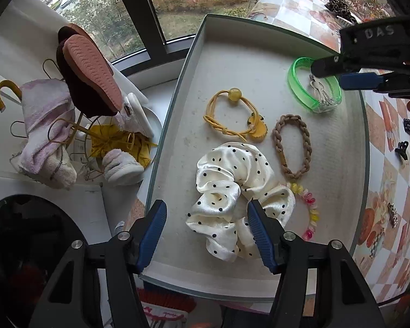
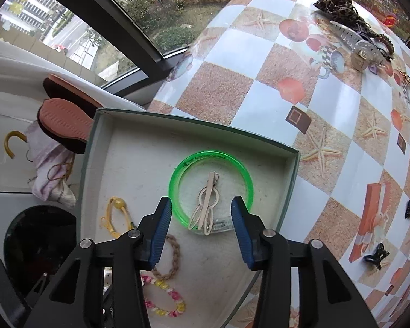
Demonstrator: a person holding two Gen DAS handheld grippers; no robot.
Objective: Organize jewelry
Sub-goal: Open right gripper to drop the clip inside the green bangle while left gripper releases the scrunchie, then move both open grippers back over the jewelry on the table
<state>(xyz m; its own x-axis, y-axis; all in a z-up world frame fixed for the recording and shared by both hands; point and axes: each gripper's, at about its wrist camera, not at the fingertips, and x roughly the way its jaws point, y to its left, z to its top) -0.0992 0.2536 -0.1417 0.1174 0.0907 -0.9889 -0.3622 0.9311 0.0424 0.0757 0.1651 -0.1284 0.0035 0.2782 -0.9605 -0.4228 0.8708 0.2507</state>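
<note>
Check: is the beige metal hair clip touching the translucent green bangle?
Touching. The right wrist view shows the beige hair clip lying inside the green bangle, its looped end overlapping the near rim.

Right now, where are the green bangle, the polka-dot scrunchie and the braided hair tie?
green bangle [image 2: 177, 175], right wrist view, left rim.
polka-dot scrunchie [image 1: 227, 169], left wrist view, upper fold.
braided hair tie [image 1: 306, 142], left wrist view, right strand.

Both grippers share one build. The left gripper has black angular plastic arms with triangular cut-outs, silver round screw heads at the joints, and two blue ribbed pads on the fingers. The right gripper looks the same: black frame, silver screws, blue ribbed pads. Seen from the left wrist view, its black body carries raised letters "DAS".
</note>
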